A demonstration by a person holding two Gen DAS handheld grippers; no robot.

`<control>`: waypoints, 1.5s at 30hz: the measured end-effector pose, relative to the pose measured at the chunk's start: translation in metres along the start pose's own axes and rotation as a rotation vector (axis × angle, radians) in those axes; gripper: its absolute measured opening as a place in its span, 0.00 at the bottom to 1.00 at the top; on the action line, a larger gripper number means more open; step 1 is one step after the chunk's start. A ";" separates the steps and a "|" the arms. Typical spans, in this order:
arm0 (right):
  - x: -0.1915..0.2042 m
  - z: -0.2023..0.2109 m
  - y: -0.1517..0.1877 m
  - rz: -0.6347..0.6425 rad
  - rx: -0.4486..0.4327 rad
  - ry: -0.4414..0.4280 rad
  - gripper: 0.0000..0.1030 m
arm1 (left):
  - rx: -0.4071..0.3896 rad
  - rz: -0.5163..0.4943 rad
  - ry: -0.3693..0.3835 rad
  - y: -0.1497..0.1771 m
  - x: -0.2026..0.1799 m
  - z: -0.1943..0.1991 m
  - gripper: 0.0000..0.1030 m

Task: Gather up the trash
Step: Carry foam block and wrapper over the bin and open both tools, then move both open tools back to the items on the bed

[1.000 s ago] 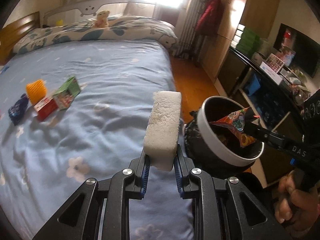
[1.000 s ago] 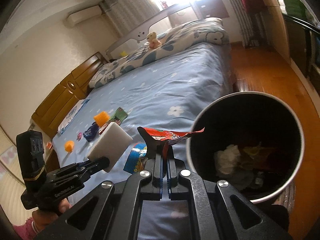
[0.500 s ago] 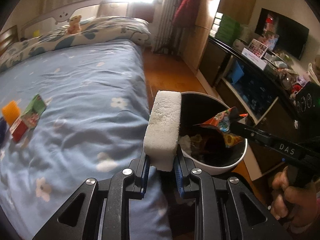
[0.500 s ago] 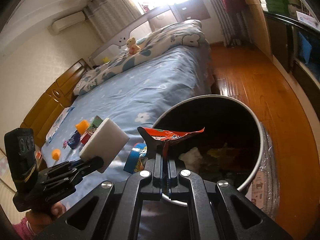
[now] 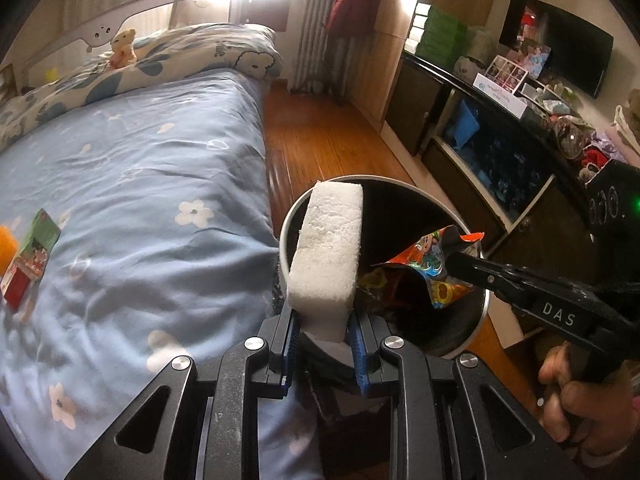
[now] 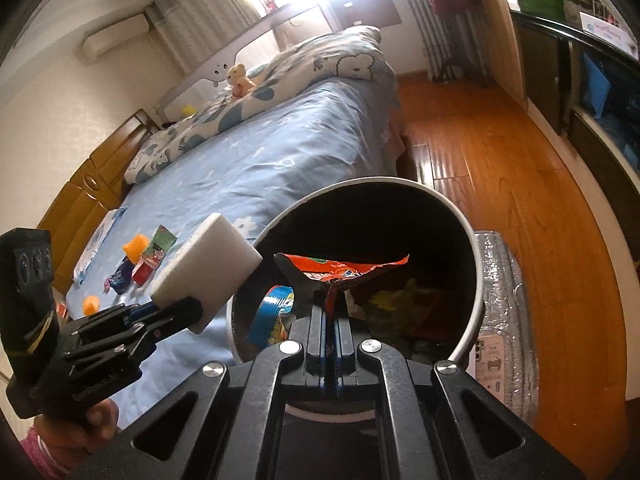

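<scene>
- My left gripper point(image 5: 323, 330) reaches level over the near rim of the bin point(image 5: 478, 324), jaws clamped on the foot of a white sponge block point(image 5: 328, 256), porous and rectangular.
- My right gripper point(image 6: 331, 316) points into the round, dark bin, jaws pinched tight on a crinkled, glossy orange wrapper point(image 6: 344, 270) held over the opening.
- More trash lies on the blue flowered bed point(image 5: 140, 184).

Right tool point(image 6: 330, 312) pinches a snack wrapper point(image 6: 340, 270) (orange) over the bin point(image 6: 476, 280).

"DAS" on right tool point(image 5: 460, 262) (white letters)
</scene>
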State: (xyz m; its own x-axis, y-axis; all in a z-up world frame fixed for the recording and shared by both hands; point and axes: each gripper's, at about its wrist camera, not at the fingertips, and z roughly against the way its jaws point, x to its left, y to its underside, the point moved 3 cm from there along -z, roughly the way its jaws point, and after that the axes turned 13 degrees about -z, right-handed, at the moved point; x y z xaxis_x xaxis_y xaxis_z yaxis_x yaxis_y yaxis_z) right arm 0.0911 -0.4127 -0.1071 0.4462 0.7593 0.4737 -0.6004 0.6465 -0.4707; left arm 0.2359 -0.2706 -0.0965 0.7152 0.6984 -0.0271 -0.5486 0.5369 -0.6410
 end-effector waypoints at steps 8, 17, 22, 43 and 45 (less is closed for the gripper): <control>-0.003 -0.003 -0.007 0.001 0.012 0.017 0.02 | 0.020 -0.006 0.000 -0.007 -0.005 -0.010 0.22; -0.007 -0.007 -0.011 0.002 0.027 0.032 0.03 | 0.034 -0.008 0.012 -0.009 -0.007 -0.014 0.24; -0.008 -0.009 -0.013 -0.003 0.034 0.045 0.09 | 0.039 0.002 0.020 -0.012 -0.005 -0.015 0.28; 0.033 0.000 -0.003 0.021 0.004 -0.019 0.71 | 0.003 0.123 -0.046 0.044 0.033 0.032 0.58; 0.047 -0.003 0.001 0.043 0.009 -0.034 0.72 | 0.003 0.153 -0.059 0.056 0.040 0.040 0.58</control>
State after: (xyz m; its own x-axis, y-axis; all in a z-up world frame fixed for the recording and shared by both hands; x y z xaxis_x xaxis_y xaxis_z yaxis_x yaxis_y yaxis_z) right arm 0.1132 -0.3759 -0.0875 0.3965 0.7835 0.4784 -0.6250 0.6121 -0.4844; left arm 0.2167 -0.1935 -0.1022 0.5967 0.7985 -0.0790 -0.6506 0.4238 -0.6302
